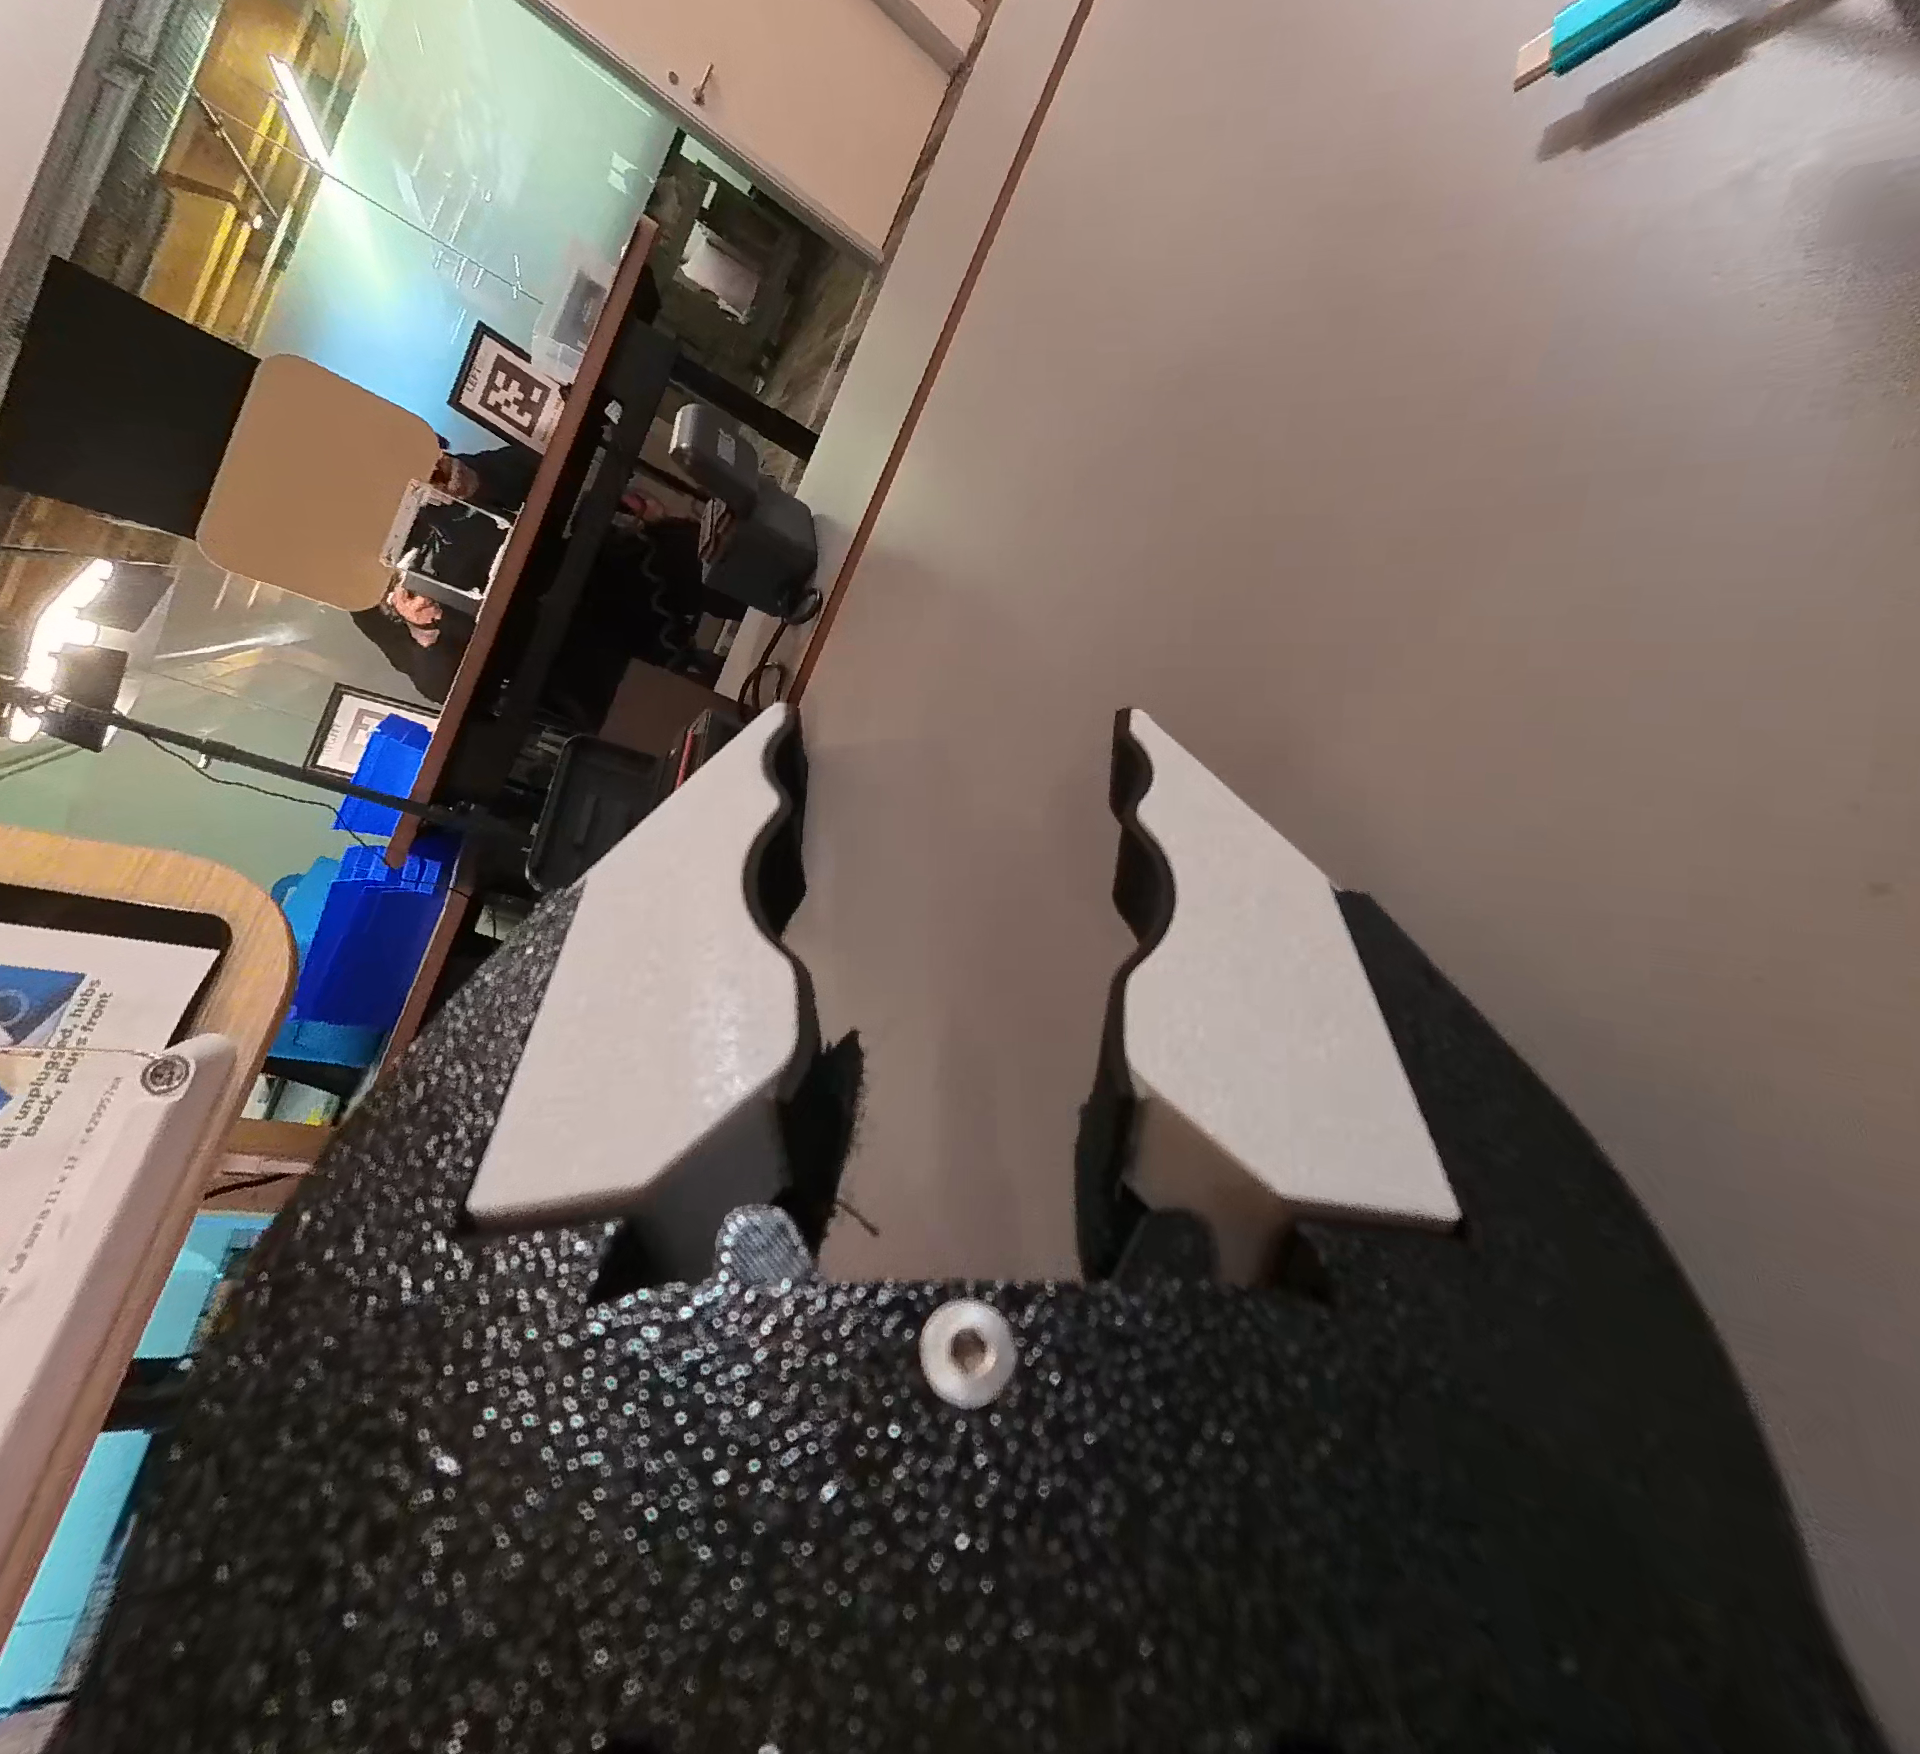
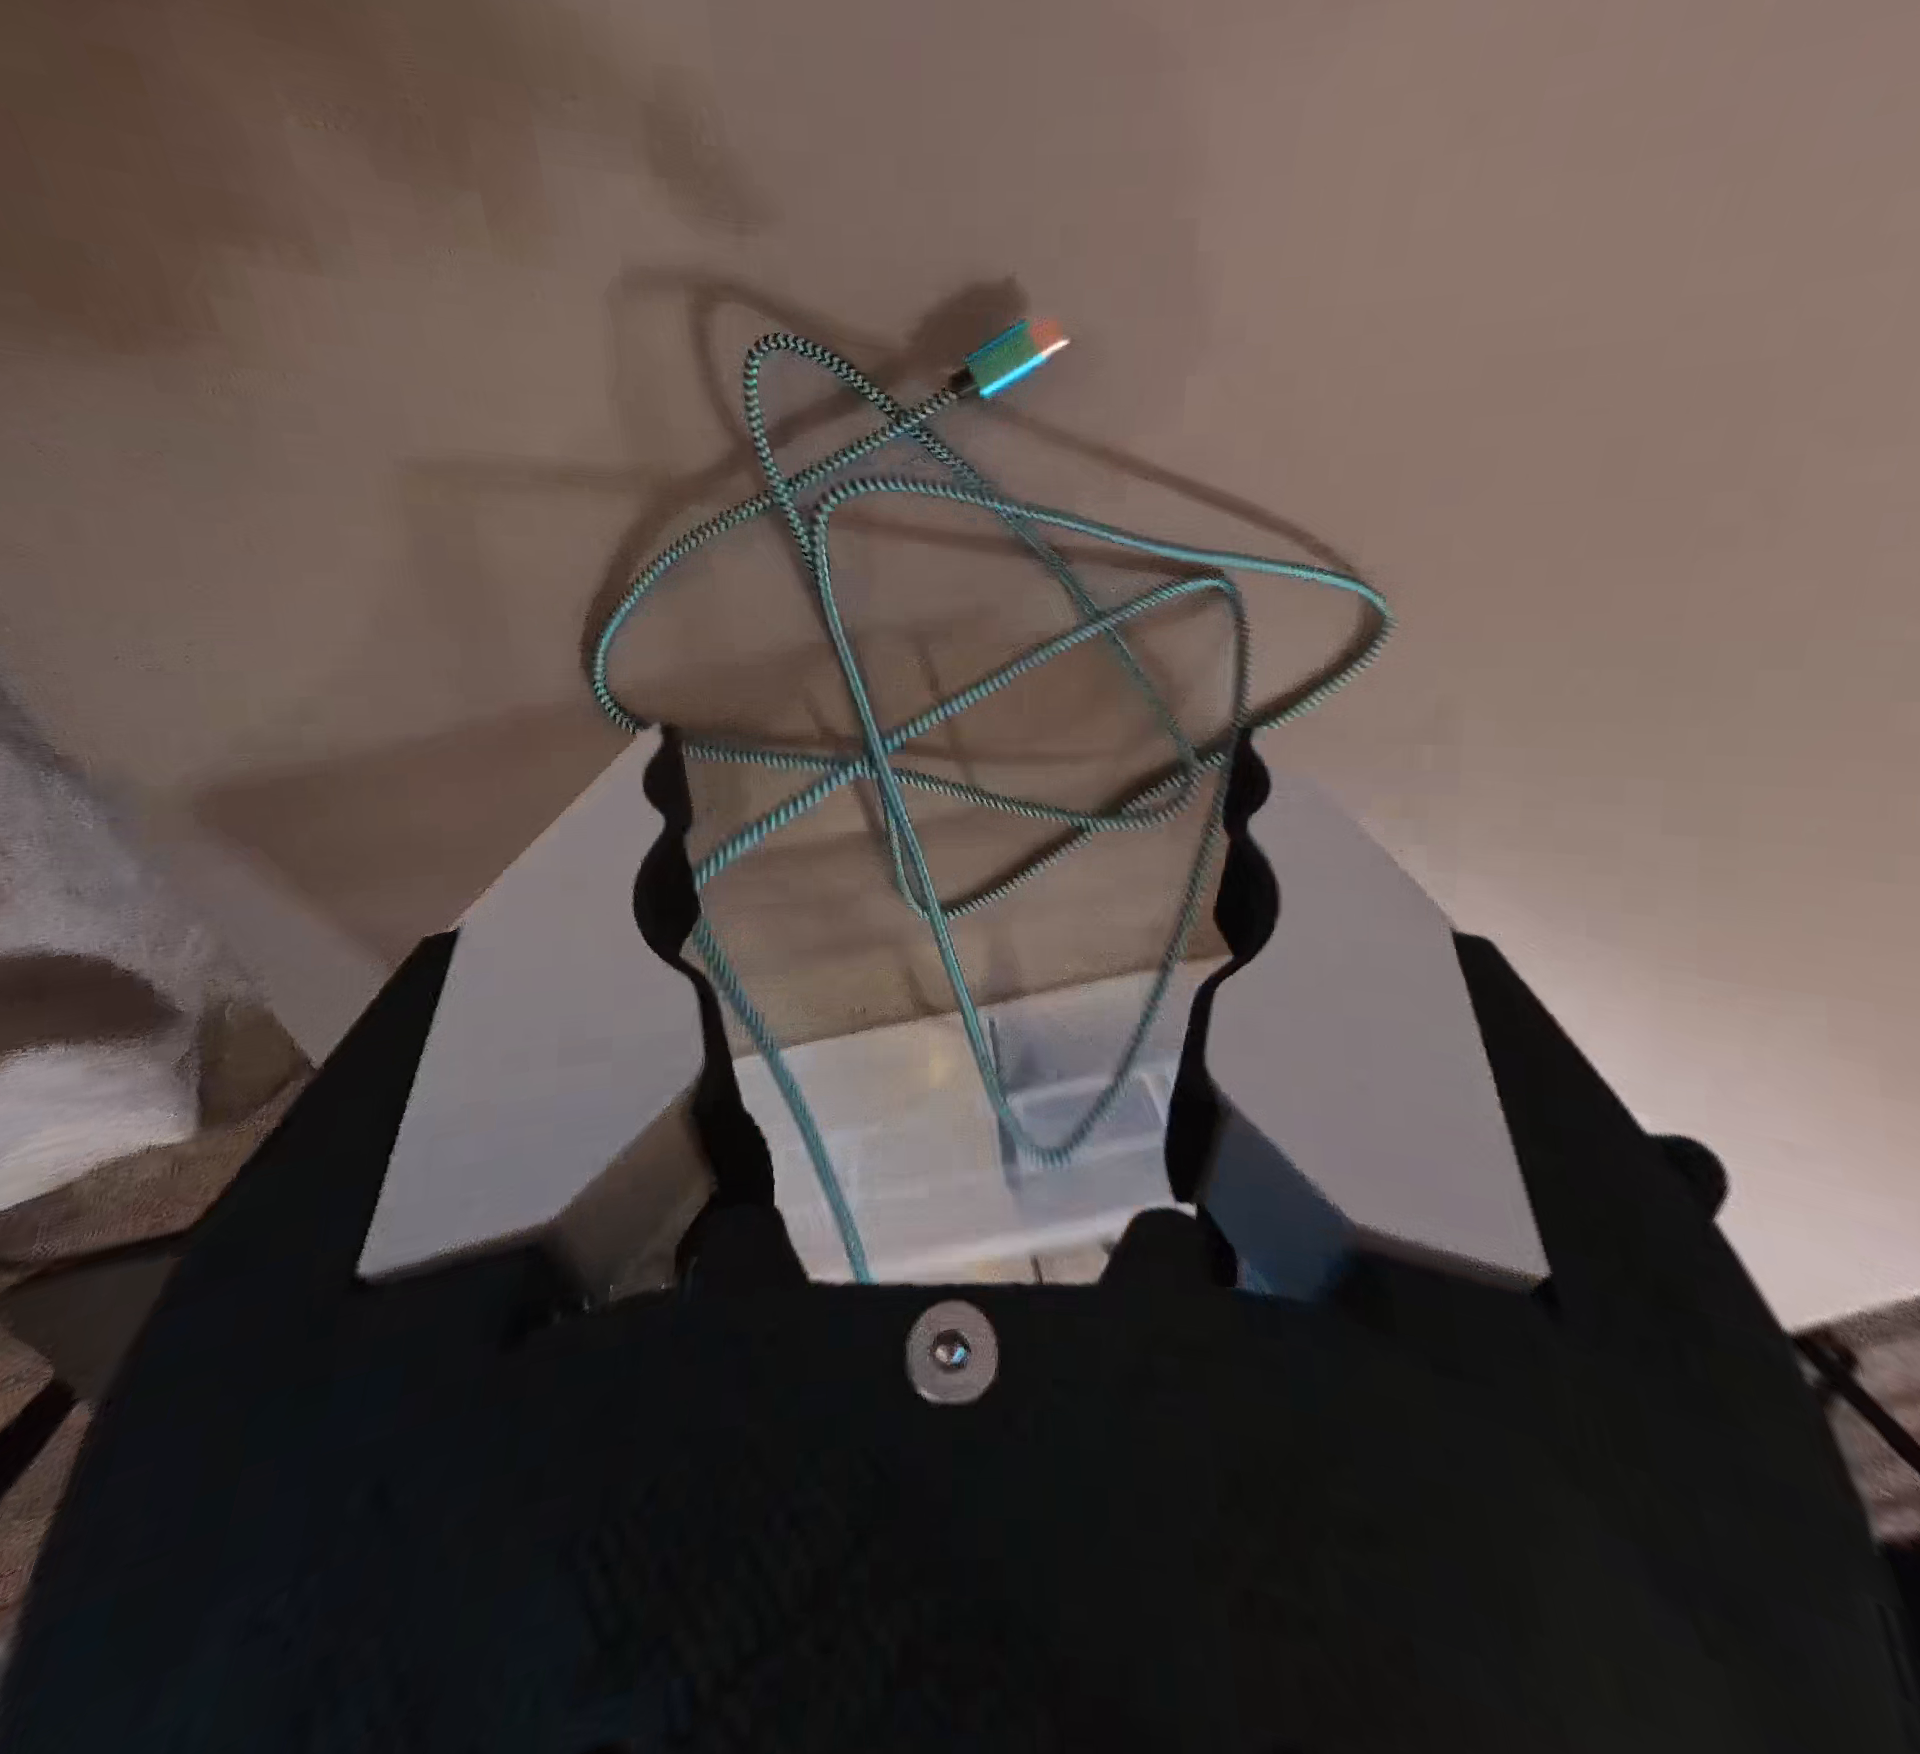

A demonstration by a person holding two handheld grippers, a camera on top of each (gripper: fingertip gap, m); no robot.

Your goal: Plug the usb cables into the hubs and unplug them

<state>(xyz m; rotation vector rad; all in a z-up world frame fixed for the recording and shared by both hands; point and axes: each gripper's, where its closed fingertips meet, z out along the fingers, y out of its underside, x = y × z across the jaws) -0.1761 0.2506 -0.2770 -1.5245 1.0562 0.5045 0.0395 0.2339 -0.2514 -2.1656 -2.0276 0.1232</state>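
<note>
A teal braided usb cable lies in loose tangled loops on the beige table, its teal plug at the far end. A whitish hub sits on the table close under my right gripper, which is open and empty above the cable loops. In the left wrist view my left gripper is open and empty over bare table. The teal plug with its braided cable lies at the top right, well away from the left gripper.
The table's brown-trimmed edge runs along the left of the left wrist view. Beyond it are blue bins, a wooden-framed tablet, a stand and office clutter. A white cloth lies at the left of the right wrist view. The gap from one gripper's tips to the other's is roughly 25 cm. The right tips stand about 10 cm off the teal plug. Look for it in the right wrist view too.
</note>
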